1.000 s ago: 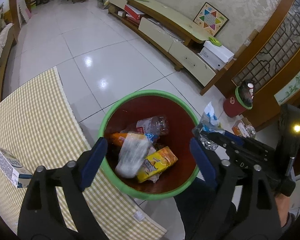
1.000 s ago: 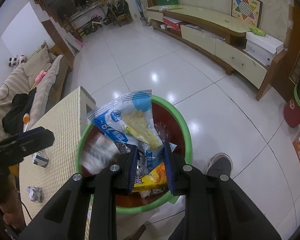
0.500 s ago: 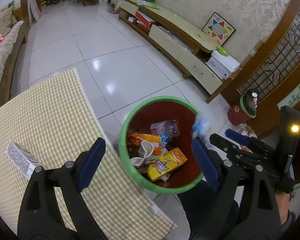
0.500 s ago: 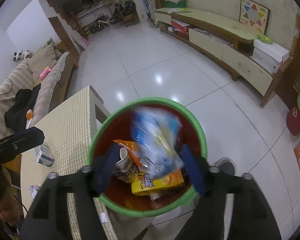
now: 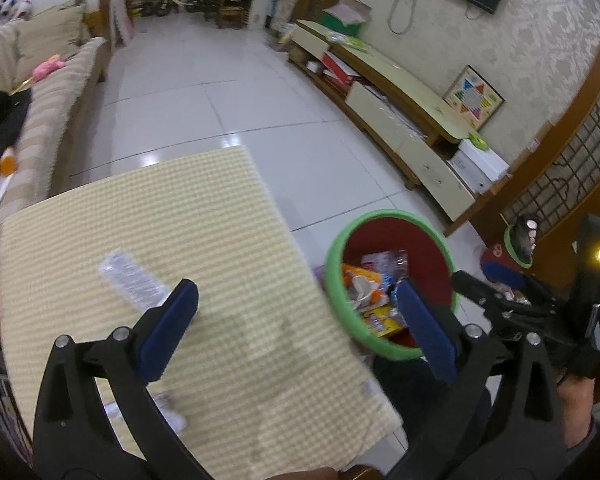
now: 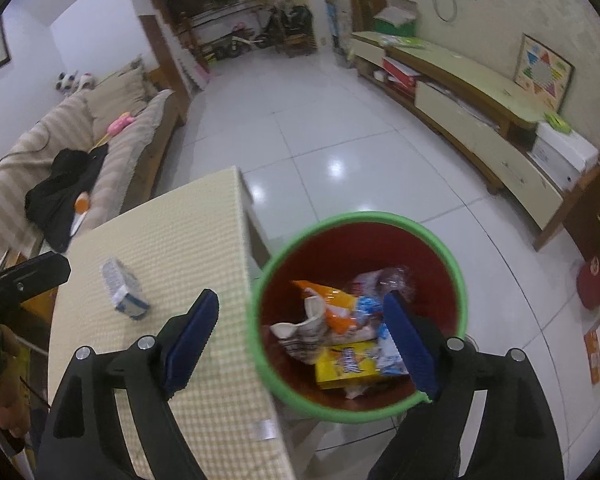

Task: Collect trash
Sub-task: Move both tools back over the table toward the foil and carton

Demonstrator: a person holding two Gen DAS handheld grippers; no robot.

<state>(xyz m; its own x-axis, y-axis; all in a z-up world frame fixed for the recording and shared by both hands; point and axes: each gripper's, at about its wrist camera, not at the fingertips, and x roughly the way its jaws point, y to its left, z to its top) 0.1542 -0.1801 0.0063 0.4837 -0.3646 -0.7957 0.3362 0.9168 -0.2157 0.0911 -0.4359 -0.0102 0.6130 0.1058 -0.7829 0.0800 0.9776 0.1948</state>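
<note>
A red bin with a green rim [image 6: 364, 216] stands on the floor beside the table. It holds an orange bag [image 6: 332, 300], a yellow box [image 6: 348, 364], a blue-and-white snack bag [image 6: 388, 356] and a clear bottle [image 6: 380, 280]. My right gripper [image 6: 300, 304] hangs over the bin's near left rim; its jaws are opening, with nothing between them. My left gripper [image 5: 296, 300] is above the checked tablecloth [image 5: 180, 208], jaws opening and empty. A small carton [image 5: 134, 280] lies blurred just beyond its left finger, and the same carton [image 6: 124, 292] also lies in the right wrist view. The bin [image 5: 334, 256] is to the right.
A crumpled white scrap [image 5: 168, 412] lies on the cloth near the left finger's base. A sofa [image 6: 40, 152] stands behind the table and a long low cabinet [image 6: 480, 120] along the right wall. A second small red bin [image 5: 500, 268] stands by the wall.
The right gripper opened and let go of the blue-and-white snack bag, which dropped into the bin. The left gripper swung left from over the bin to over the table.
</note>
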